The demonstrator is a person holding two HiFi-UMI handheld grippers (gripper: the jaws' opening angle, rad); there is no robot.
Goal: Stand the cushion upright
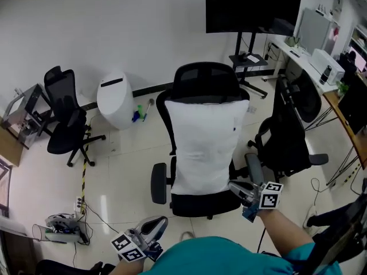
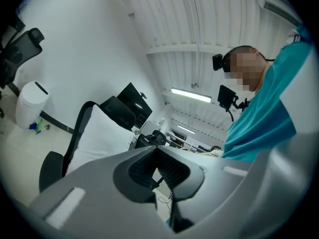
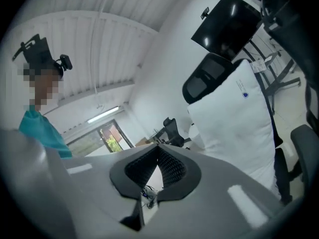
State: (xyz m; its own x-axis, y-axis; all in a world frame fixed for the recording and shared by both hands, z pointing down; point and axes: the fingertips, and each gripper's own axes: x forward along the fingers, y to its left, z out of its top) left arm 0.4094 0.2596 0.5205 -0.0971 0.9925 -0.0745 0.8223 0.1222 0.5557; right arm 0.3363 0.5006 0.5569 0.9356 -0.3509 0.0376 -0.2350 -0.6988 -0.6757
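Observation:
A white cushion stands upright on the seat of a black office chair, leaning against its backrest below the headrest. It also shows in the left gripper view as the cushion and in the right gripper view as the cushion. My left gripper hovers low at the front left of the chair, shut and holding nothing. At the seat's front right corner my right gripper is shut and holds nothing. Neither gripper touches the cushion.
A second black chair stands at the left and a third close on the right. A white bin sits by the wall, a dark screen on a stand behind. Desks line the right; cables lie at the lower left.

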